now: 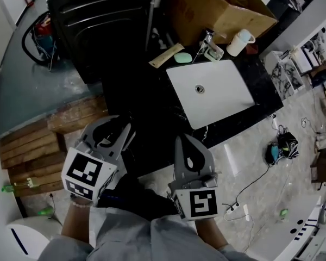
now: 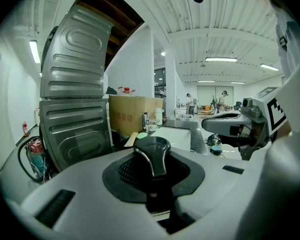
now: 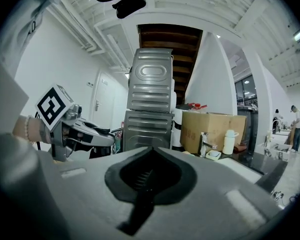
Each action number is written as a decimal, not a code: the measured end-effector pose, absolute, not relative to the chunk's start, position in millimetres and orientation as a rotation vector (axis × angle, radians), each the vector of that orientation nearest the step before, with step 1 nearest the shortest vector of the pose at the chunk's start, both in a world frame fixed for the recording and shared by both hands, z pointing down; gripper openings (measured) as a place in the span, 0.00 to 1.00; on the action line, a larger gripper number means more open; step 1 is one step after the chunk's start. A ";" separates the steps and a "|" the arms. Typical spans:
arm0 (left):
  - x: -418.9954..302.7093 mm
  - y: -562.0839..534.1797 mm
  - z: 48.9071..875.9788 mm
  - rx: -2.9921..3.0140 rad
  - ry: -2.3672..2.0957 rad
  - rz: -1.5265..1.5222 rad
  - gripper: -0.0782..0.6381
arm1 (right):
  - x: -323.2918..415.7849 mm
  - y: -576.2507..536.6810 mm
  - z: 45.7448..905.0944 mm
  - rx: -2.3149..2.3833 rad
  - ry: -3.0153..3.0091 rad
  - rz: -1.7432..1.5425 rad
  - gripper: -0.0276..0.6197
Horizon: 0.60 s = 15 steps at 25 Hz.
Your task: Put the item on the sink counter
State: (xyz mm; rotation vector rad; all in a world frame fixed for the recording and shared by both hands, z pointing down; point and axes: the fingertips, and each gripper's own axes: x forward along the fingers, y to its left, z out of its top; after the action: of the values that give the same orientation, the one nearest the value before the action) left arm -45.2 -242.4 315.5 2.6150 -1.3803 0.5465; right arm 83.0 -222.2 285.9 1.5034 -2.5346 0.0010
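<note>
Seen from above, a person holds two grippers in front of a black sink counter with a white basin set in it. The left gripper has its jaws narrowed on a glossy black item, the thing to be placed. The item stands up between the jaws with a rounded top and a thinner stem, in the air and short of the counter. The right gripper has its jaws together with nothing in them.

The step in hand looks like the carry toward the counter. To do it well, hold the squeeze steady and bring the item over bare dark stone, probably the stretch left of the basin. Lower it until it rests, and only then let the jaws part. The basin's edge is the risk: set too near, the item may slide in. The back corner is crowded by a tap, a green oval piece and a tan flat strip, so it is best avoided.

As for containers, the basin holds nothing but its drain. An open cardboard box stands behind the tap, and its contents cannot be made out. A white lidded jug beside it is closed. A small dish by the tap holds something pale
</note>
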 end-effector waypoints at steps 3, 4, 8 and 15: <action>-53.1 -257.5 323.1 2.608 -1.363 0.548 0.21 | 82.4 -229.3 289.2 1.543 -2.507 0.021 0.04; -55.0 -262.9 325.2 2.610 -1.358 0.553 0.21 | 82.4 -231.4 290.8 1.551 -2.497 0.028 0.04; -58.7 -283.5 335.3 2.625 -1.334 0.589 0.22 | 80.2 -240.3 294.1 1.568 -2.475 0.028 0.04; -64.2 -317.7 355.4 2.627 -1.294 0.605 0.22 | 74.5 -254.7 298.3 1.589 -2.441 0.041 0.04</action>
State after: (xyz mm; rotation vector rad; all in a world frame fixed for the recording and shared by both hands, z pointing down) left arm -64.2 -317.7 355.4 2.6272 -1.2937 0.6047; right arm 74.5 -254.7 298.3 1.5889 -2.4410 0.0414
